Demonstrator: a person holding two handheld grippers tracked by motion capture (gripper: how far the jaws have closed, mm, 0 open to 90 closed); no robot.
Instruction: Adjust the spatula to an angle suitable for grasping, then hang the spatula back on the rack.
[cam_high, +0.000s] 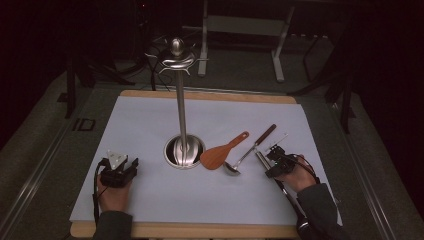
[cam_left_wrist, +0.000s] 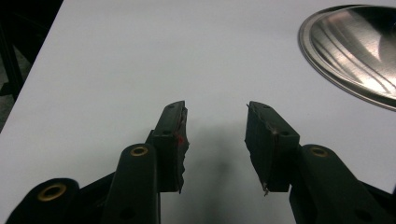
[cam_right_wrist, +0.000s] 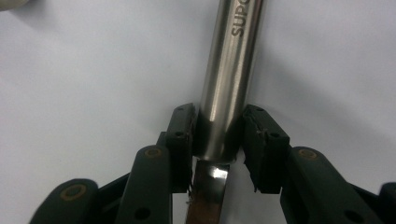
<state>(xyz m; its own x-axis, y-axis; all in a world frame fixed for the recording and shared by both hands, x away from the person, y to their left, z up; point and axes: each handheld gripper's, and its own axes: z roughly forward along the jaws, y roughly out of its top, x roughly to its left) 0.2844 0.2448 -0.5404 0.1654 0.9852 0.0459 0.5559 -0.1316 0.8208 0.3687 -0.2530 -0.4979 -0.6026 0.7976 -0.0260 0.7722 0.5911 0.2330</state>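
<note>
Steel handle (cam_right_wrist: 229, 79) gripped by right tool (cam_right_wrist: 218, 135), ladle (cam_high: 239, 162) and wooden spatula (cam_high: 220, 154) alongside; left tool (cam_left_wrist: 215, 135) open.

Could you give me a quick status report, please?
Right gripper shut on steel handle. Left gripper open, resting. Ladle and rice paddle lie beside the stand.

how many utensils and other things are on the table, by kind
Wooden rice paddle: 1
Ladle: 1
Steel-handled utensil clamped in the right gripper; its head can't be made out: 1
Utensil stand: 1
Total: 4
</note>
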